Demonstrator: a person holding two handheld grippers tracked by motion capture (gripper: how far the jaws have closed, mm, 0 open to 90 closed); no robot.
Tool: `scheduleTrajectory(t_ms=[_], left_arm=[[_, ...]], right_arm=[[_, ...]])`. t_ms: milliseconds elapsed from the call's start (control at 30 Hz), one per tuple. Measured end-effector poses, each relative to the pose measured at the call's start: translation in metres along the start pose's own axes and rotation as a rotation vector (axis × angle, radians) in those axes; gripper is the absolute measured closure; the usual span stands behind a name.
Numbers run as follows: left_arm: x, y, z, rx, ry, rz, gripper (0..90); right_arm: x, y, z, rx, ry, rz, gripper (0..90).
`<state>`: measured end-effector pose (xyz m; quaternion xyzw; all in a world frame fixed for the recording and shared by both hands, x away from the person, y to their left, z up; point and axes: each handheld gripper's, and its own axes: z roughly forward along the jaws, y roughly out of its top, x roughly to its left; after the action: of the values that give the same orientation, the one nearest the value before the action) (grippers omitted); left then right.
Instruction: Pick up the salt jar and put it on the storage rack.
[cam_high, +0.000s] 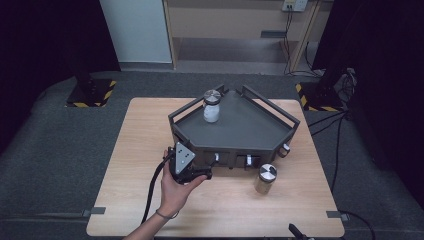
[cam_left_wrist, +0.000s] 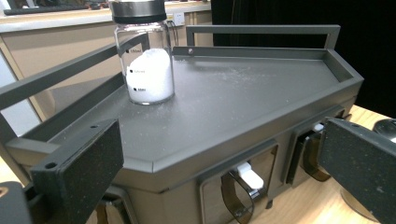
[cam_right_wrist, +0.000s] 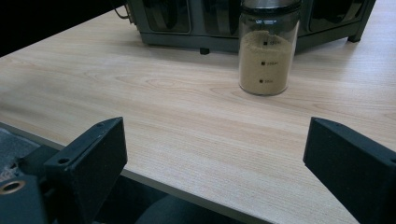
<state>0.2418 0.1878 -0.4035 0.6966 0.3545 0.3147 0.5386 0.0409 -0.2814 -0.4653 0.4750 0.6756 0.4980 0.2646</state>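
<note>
From the high view, the left gripper (cam_high: 204, 174) sits at the rack's (cam_high: 280, 112) front edge, the brown jar (cam_high: 265, 178) on the bench (cam_high: 140, 150) to its right. Left gripper view: jaws wide open, empty, facing the rack and its white jar (cam_left_wrist: 147, 60); best to come in level. Right gripper view: jaws open, empty, squared to the brown jar (cam_right_wrist: 268, 46) farther off; centre before closing.

left hand-held gripper (cam_high: 206, 175) sits just off the front wall of the dark grey metal corner rack w/ raised rails (cam_high: 260, 102), which blocks fwd travel. on its tray, a glass jar of white powder w/ metal lid (cam_high: 212, 106); rest of tray bare. glass jar of tan powder (cam_high: 265, 179) stands near rack front on the light wood desk (cam_high: 130, 165); desk left and front open.
</note>
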Motion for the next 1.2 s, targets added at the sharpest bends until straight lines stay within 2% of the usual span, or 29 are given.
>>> scheduleTrajectory(t_ms=[133, 533, 800, 933, 1033, 1133, 1167, 1200], left_arm=[[-0.002, -0.005, -0.005, 0.0, -0.008, 0.008, 0.0], [-0.003, -0.021, -0.026, 0.028, -0.017, -0.016, 0.0], [-0.004, -0.029, -0.046, 0.073, -0.028, -0.019, 0.0], [-0.004, -0.029, -0.051, 0.091, -0.03, -0.016, 0.0], [-0.006, -0.028, -0.057, 0.115, -0.027, -0.036, 0.0], [-0.007, -0.025, -0.061, 0.144, -0.03, -0.036, 0.0], [-0.006, -0.024, -0.063, 0.166, -0.036, -0.06, 0.0], [-0.006, -0.024, -0.063, 0.166, -0.036, -0.06, 0.0]], right_arm=[[0.0, 0.0, 0.0, 0.001, 0.001, 0.0, 6.2], [0.001, 0.0, 0.0, 0.004, -0.002, -0.008, 6.2], [0.003, 0.0, 0.001, 0.009, -0.004, -0.015, 6.2], [0.003, 0.0, 0.0, 0.008, -0.003, -0.02, 6.2], [0.003, 0.0, 0.0, 0.006, -0.003, -0.025, 6.2], [0.003, 0.0, 0.0, 0.005, -0.002, -0.023, 6.2], [0.003, 0.0, 0.0, 0.004, -0.001, -0.024, 6.2], [0.003, 0.0, 0.0, 0.005, 0.0, -0.025, 6.2]])
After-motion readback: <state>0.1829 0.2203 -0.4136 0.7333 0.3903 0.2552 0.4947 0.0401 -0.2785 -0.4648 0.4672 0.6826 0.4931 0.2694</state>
